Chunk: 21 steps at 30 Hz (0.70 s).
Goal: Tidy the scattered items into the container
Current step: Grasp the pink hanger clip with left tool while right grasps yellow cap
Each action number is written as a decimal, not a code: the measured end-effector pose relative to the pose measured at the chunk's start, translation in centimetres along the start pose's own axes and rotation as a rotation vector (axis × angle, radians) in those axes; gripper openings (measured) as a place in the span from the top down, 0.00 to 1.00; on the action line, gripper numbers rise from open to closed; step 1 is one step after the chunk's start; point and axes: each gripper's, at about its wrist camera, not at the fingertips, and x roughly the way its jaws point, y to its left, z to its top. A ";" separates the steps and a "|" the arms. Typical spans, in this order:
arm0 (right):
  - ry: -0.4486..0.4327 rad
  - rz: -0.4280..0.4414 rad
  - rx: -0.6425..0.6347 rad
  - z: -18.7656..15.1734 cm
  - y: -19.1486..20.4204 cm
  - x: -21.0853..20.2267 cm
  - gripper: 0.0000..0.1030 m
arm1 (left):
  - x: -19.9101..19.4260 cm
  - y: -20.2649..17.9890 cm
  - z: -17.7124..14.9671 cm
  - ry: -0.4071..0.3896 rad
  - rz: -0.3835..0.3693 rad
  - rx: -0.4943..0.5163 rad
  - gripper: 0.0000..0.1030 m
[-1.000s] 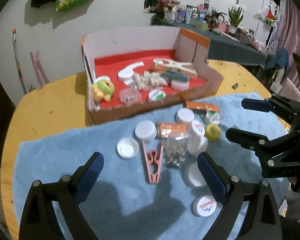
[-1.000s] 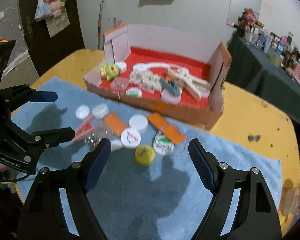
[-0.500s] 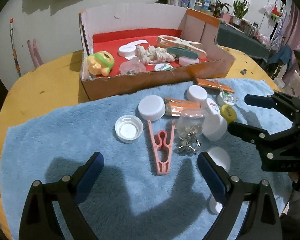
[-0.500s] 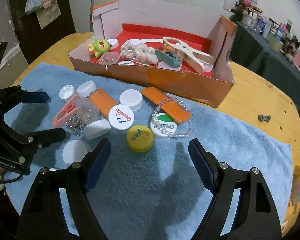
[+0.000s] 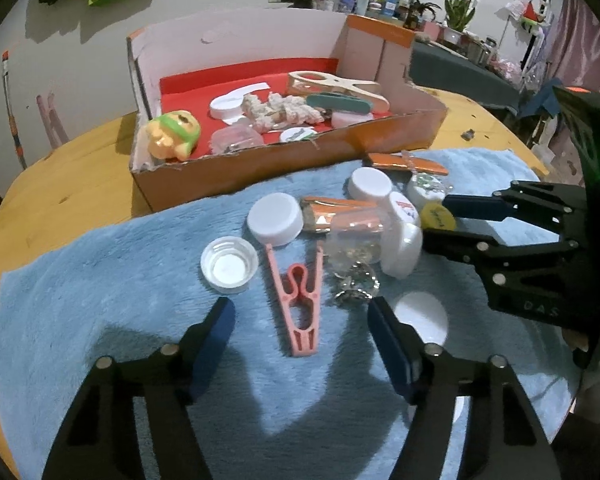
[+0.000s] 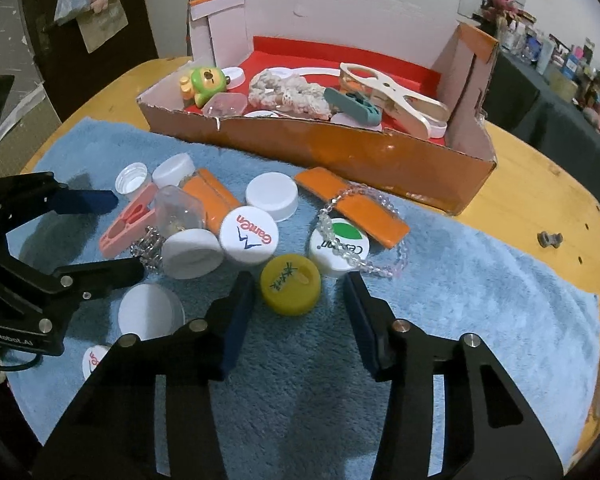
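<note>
Blue towel (image 5: 100, 320) closer, both tongs narrower (nothing gripped).

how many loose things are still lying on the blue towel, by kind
white bottle caps: 8
yellow bottle cap: 1
orange packets: 2
pink clothes peg: 1
clear jar: 1
bead bracelet: 1
silver metal chain: 1
total: 15
</note>
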 end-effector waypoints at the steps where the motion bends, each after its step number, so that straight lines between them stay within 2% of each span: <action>1: 0.000 0.003 -0.002 0.0 0.1 0.0 0.65 | 0.0 -0.1 0.0 0.001 -0.005 0.001 0.37; 2: 0.000 0.009 -0.004 0.0 0.1 0.0 0.68 | -0.1 -0.1 0.0 0.001 -0.007 0.002 0.38; 8: -0.002 0.003 -0.016 -0.1 0.5 -0.1 0.71 | -0.1 -0.3 -0.1 0.001 -0.025 0.000 0.48; 18: -0.001 0.002 -0.017 -0.3 0.5 -0.3 0.71 | -0.1 -0.1 -0.2 -0.004 -0.049 -0.008 0.55; 20: -0.001 0.001 -0.019 -0.3 0.6 -0.3 0.71 | -0.2 -0.2 -0.2 -0.003 -0.050 -0.005 0.60; 21: -0.002 0.001 -0.019 -0.3 0.6 -0.3 0.71 | -0.2 -0.3 -0.2 -0.003 -0.040 0.001 0.67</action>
